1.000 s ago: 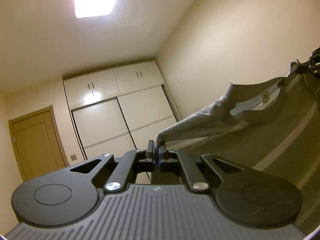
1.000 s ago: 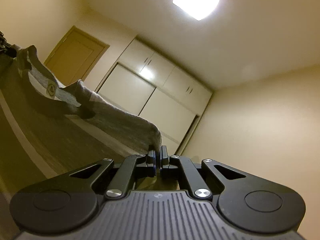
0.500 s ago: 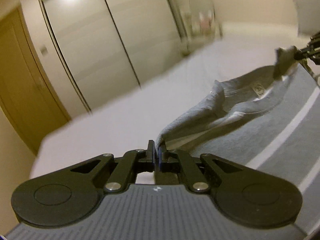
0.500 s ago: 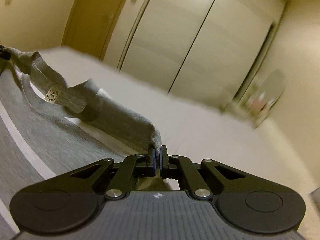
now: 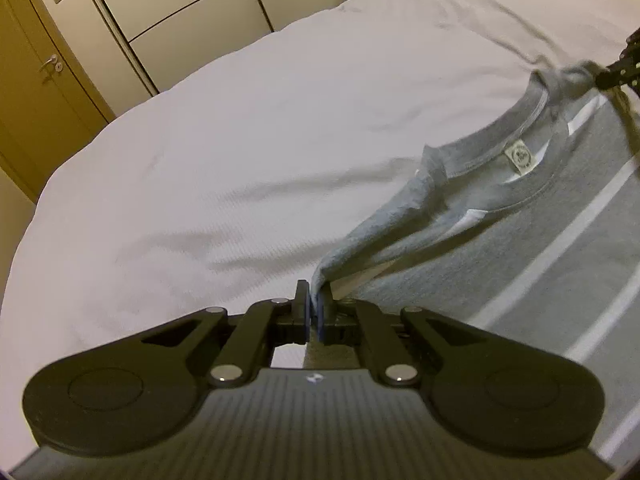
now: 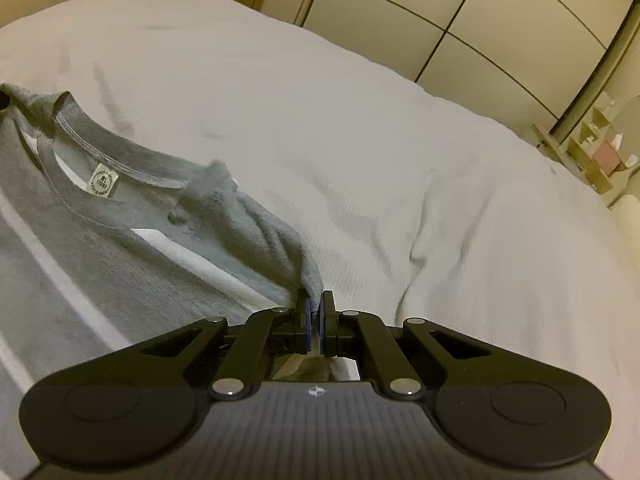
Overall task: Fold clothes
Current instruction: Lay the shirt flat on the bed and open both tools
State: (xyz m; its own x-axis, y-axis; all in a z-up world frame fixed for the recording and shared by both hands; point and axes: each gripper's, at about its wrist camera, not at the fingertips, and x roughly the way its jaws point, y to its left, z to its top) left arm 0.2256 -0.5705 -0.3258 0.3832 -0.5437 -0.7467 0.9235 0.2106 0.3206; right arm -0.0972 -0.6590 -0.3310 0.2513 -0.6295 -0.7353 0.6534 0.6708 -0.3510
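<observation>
Left wrist view
Left gripper: jaws pinched together on one shoulder corner of the grey T-shirt, the cloth bunched between the pads.
T-shirt: spreads away from that gripper over the white bed sheet, neckline toward the far side of the bed, white stripes across the grey body.
Neck label: inside the collar, beyond the pinched corner (its print is too small to read).
Right gripper: at the far shoulder of the shirt, only its dark tip showing at the frame edge.
Beyond the bed: wardrobe doors and a brown door.

Right wrist view
Right gripper: clamped shut on the other shoulder corner of the shirt.
T-shirt: lies on the bed to the side of this gripper, collar open, label showing.
Bed sheet: wrinkled, bare past the gripper's tip.
Beyond the bed: wardrobe doors, a small shelf.
</observation>
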